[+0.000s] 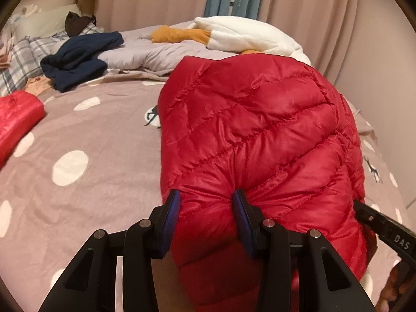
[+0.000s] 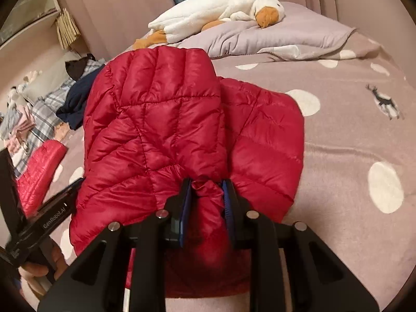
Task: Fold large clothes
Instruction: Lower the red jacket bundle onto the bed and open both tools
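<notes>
A red quilted down jacket (image 1: 260,135) lies bunched on the mauve polka-dot bed cover (image 1: 78,182). My left gripper (image 1: 206,200) is shut on a thick fold of the jacket's near edge. In the right wrist view the same jacket (image 2: 161,119) lies folded over itself, and my right gripper (image 2: 208,184) is shut on a bunched fold of it. The right gripper's body (image 1: 384,234) shows at the left view's right edge; the left gripper's body (image 2: 46,223) shows at the right view's left edge. A red sleeve or end piece (image 1: 18,117) lies apart on the left.
A navy garment (image 1: 78,59) and plaid bedding (image 1: 20,59) lie at the far left. A white plush goose (image 2: 215,10) rests on a grey pillow (image 2: 286,39) at the back. Pink curtains (image 1: 312,13) hang behind the bed.
</notes>
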A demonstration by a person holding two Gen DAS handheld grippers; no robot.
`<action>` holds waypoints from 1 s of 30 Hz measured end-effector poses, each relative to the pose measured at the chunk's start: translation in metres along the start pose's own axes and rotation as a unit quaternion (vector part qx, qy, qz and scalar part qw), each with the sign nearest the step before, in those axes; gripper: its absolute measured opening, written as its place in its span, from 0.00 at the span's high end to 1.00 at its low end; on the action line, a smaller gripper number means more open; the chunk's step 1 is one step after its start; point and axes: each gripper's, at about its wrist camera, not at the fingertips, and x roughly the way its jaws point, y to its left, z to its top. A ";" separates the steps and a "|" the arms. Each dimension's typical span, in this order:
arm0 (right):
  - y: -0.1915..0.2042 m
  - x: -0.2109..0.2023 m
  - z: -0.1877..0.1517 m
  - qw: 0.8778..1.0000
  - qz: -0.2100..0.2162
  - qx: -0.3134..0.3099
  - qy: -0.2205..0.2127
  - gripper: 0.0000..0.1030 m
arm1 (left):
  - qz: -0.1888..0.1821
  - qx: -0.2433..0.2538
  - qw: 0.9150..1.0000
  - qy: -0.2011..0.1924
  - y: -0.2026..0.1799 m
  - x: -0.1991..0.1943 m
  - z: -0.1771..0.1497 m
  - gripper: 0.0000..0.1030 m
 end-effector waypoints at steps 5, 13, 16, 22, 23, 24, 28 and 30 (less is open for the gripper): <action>0.014 -0.026 -0.007 1.000 0.000 -0.014 -0.018 0.75 | 0.011 0.026 1.000 -0.009 -0.010 -0.017 -0.006 0.58; 0.005 0.009 -0.022 1.000 -0.006 0.002 0.019 0.75 | 0.038 0.039 0.998 -0.019 -0.013 -0.001 -0.021 0.58; 0.004 -0.006 -0.016 1.000 -0.007 0.010 0.010 0.76 | 0.044 0.042 0.998 -0.016 -0.012 -0.019 -0.010 0.58; 0.017 -0.077 -0.010 0.998 -0.043 -0.017 -0.053 0.76 | 0.057 0.039 0.994 -0.079 -0.017 -0.105 -0.008 0.58; 0.020 -0.095 -0.011 0.997 -0.038 -0.027 -0.068 0.76 | 0.059 0.047 0.993 -0.096 -0.021 -0.123 -0.010 0.58; 0.025 -0.114 -0.014 0.995 -0.041 -0.037 -0.081 0.76 | 0.059 0.052 0.991 -0.112 -0.022 -0.139 -0.012 0.58; 0.038 -0.175 -0.025 0.989 -0.067 -0.051 -0.119 0.76 | 0.056 0.041 0.985 -0.156 -0.027 -0.207 -0.022 0.58; 0.043 -0.207 -0.039 0.987 -0.076 -0.052 -0.131 0.76 | 0.061 0.029 0.983 -0.170 -0.027 -0.240 -0.031 0.58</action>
